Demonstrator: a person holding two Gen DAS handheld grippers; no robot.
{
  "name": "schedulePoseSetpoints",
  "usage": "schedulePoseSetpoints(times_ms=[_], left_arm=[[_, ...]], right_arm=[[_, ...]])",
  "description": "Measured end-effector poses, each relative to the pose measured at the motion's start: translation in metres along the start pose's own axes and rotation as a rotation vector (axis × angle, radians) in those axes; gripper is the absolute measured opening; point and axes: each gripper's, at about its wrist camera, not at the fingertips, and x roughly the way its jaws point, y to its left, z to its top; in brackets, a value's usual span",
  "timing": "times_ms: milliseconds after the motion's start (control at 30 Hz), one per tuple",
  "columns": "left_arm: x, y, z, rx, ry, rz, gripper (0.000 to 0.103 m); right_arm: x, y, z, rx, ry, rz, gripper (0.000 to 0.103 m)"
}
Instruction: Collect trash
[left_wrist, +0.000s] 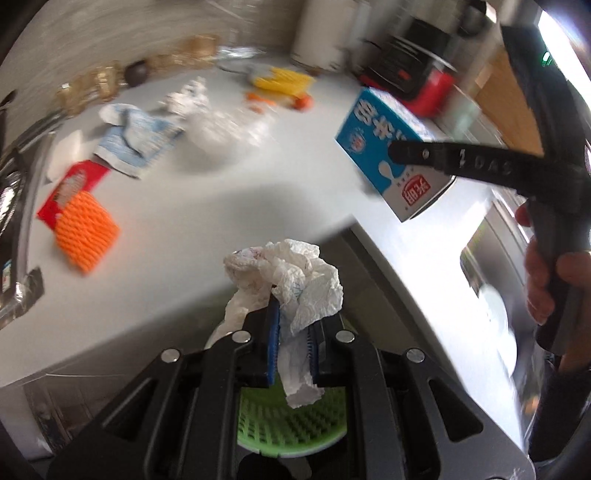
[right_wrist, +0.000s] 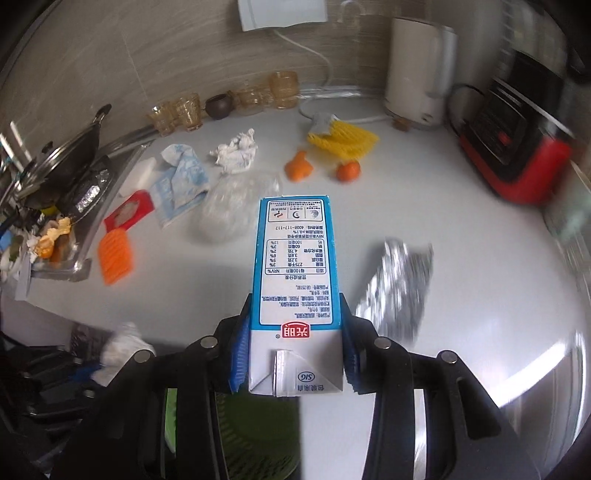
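Note:
My left gripper (left_wrist: 291, 332) is shut on a crumpled white tissue (left_wrist: 291, 280), held off the counter edge above a green slatted bin (left_wrist: 291, 424). My right gripper (right_wrist: 293, 343) is shut on a blue and white milk carton (right_wrist: 293, 266), held over the counter edge; the bin (right_wrist: 255, 439) shows below it. The carton (left_wrist: 391, 155) and the right gripper's finger (left_wrist: 461, 158) also show in the left wrist view. More trash lies on the white counter (right_wrist: 461, 221): a crumpled tissue (right_wrist: 236, 151), a blue wrapper (right_wrist: 181, 181), clear plastic (right_wrist: 229, 210), orange foam net (right_wrist: 114, 258), foil (right_wrist: 399, 291).
A yellow foam net (right_wrist: 343, 138) and orange peels (right_wrist: 297, 168) lie farther back. A kettle (right_wrist: 417, 70), glasses (right_wrist: 184, 110) and a red appliance (right_wrist: 517, 147) stand along the wall. A sink with a pan (right_wrist: 66, 158) is at the left.

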Motion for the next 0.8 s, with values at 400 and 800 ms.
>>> schedulePoseSetpoints(times_ms=[400,800], left_arm=[[0.001,-0.024,-0.063,0.177,0.065,-0.035,0.077],[-0.083,0.022,-0.069,0.090,-0.073,0.069,0.094]], right_arm=[[-0.056,0.022,-0.112,0.231,-0.006,-0.121,0.041],[-0.058,0.076,-0.143,0.168,0.008,-0.107,0.043]])
